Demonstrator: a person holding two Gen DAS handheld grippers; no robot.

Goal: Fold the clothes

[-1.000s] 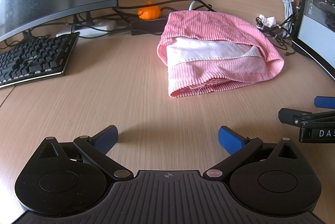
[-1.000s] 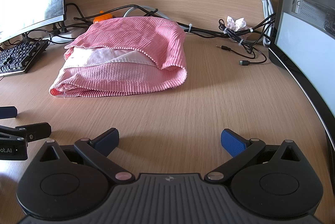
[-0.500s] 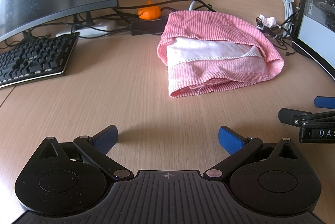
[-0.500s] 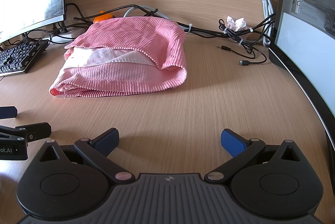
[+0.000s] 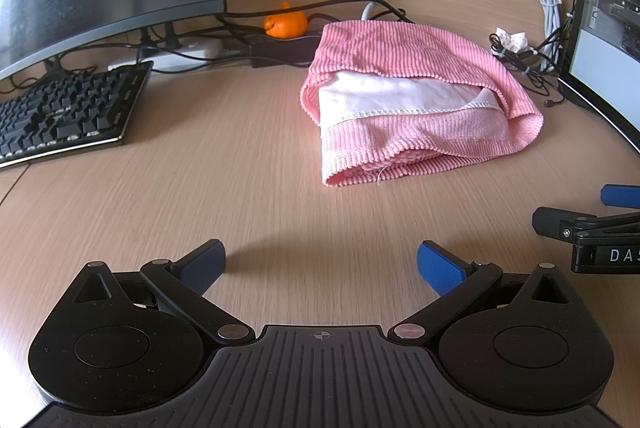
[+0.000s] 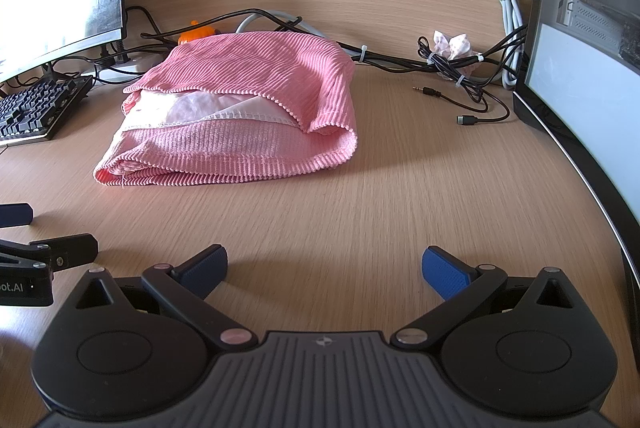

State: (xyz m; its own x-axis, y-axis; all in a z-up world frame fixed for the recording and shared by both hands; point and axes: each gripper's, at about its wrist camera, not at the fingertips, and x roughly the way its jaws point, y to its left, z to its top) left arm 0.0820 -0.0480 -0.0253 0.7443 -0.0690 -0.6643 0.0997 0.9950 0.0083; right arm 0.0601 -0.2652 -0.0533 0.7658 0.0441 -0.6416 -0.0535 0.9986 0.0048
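Nothing has moved since the earlier frames: both tools sit where they were and the cloth lies as it did. Nearest, at the bottom of the left wrist view, the left gripper (image 5: 321,262) rests low over the bare desk (image 5: 168,195) with its blue fingers spread wide and nothing between them; at the bottom of the right wrist view the right gripper (image 6: 325,266) is likewise wide open and empty. Each tool's tip pokes into the other's view at the side edge, so they sit side by side and apart. Beyond them, in the middle of both frames, the pink ribbed garment (image 5: 408,95) lies on the desk already folded into a thick bundle, a paler lining (image 6: 208,109) showing under the top flap. It looks soft, light and limp, likely to sag and slide open if lifted by one point; the best hold is probably the doubled near edge at its two corners, one per tool. Whether another fold is needed is hard to judge from here. Farther back, a keyboard (image 5: 60,115) sits at mid left, a small orange object (image 5: 285,24) and cables (image 6: 460,57) along the wall, and monitors at the upper corners.
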